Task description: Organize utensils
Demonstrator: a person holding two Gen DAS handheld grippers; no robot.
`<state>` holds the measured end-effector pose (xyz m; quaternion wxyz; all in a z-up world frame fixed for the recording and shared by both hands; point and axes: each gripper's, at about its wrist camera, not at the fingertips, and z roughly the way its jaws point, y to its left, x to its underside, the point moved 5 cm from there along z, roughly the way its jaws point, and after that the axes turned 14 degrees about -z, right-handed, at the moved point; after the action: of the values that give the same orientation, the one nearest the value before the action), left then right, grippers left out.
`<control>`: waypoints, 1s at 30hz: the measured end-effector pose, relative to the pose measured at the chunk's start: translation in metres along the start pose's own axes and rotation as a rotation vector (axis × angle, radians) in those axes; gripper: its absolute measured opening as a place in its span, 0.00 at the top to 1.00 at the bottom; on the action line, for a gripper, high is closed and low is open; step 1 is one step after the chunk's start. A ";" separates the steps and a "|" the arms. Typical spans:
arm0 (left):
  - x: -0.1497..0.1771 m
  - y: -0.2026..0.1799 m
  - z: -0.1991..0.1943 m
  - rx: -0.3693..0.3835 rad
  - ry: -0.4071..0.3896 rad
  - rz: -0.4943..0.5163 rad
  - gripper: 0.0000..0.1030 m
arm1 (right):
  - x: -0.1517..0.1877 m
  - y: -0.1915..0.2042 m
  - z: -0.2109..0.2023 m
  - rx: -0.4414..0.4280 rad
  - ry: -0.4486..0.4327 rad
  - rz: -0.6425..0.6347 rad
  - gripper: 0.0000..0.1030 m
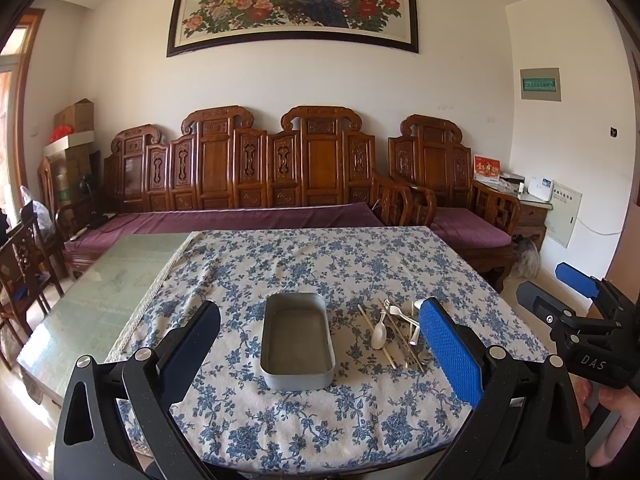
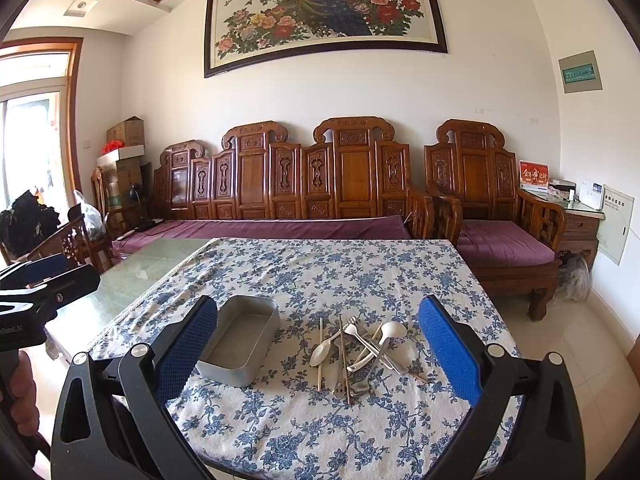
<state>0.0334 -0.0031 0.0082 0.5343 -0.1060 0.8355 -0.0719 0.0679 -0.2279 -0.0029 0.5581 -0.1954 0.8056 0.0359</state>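
Looking through the left wrist view, I hold my left gripper [image 1: 320,344] spread wide and empty, framing the empty grey rectangular metal tin [image 1: 298,342] at lower centre, likely the utensils' destination. The tangled pile of silver spoons, forks and pale chopsticks [image 1: 396,330] lies just right of it on the blue-flowered tablecloth [image 1: 320,256].

In the right wrist view, my right gripper [image 2: 318,354] also gapes empty, centred on that pile [image 2: 360,348], apparently ready to pick from it; the tin [image 2: 240,340] sits lower left.
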 end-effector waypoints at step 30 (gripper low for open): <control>0.009 -0.001 0.006 0.007 0.023 0.007 0.06 | -0.001 0.002 0.003 -0.013 0.007 0.006 0.02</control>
<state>0.0352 -0.0063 -0.0014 0.5254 -0.1003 0.8417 -0.0741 0.0698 -0.2253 -0.0034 0.5538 -0.1968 0.8080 0.0420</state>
